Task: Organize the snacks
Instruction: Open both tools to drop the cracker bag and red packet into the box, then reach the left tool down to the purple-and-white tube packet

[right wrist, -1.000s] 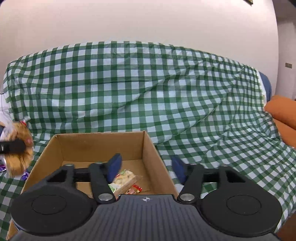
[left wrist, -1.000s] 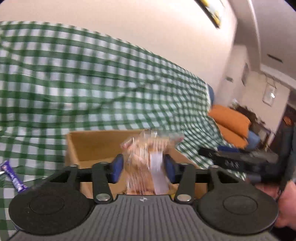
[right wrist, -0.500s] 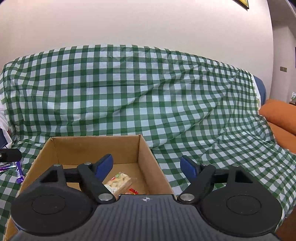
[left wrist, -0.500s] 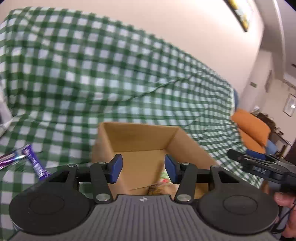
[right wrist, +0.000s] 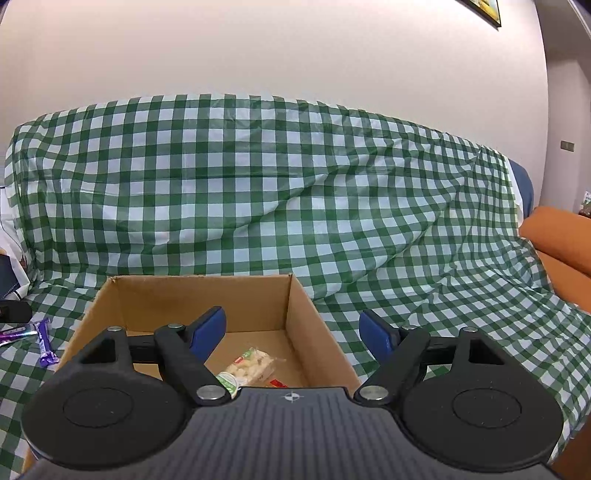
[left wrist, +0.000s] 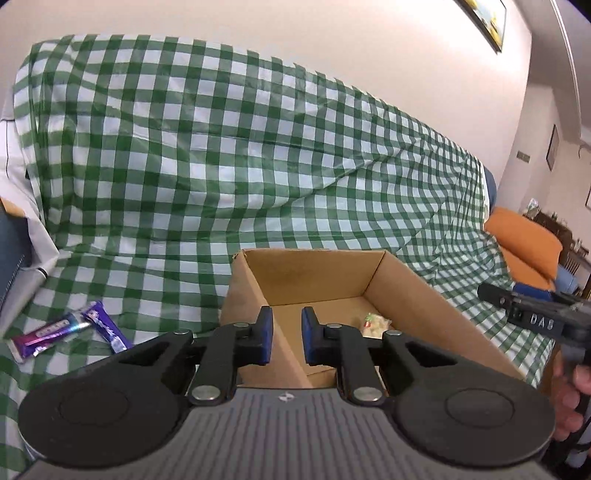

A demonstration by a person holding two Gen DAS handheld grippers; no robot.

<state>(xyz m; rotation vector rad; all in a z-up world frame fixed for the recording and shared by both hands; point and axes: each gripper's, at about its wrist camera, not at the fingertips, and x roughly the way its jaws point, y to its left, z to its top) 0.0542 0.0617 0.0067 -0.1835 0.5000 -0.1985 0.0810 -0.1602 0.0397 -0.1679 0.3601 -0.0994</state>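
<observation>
I am closing my empty left gripper (left wrist: 287, 339) above the box (left wrist: 314, 273); my right gripper (right wrist: 291, 334), marked "DAS", is gaping empty. Bar (left wrist: 48, 334) lettering is blurring.

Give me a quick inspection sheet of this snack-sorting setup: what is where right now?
Surface: green checked cloth draped over a sofa.
Job's things: open cardboard box on the cloth; a clear snack pack and a red wrapper inside; two purple bars on the cloth left of the box.
Clutter: nothing seen.
Grippers: left gripper jaws closing, nearly together, nothing between them; right gripper open and empty above the box.
Cables: a thin dark line at the left edge, possibly a cable.
Surroundings: pale wall, framed picture, orange cushion.
</observation>
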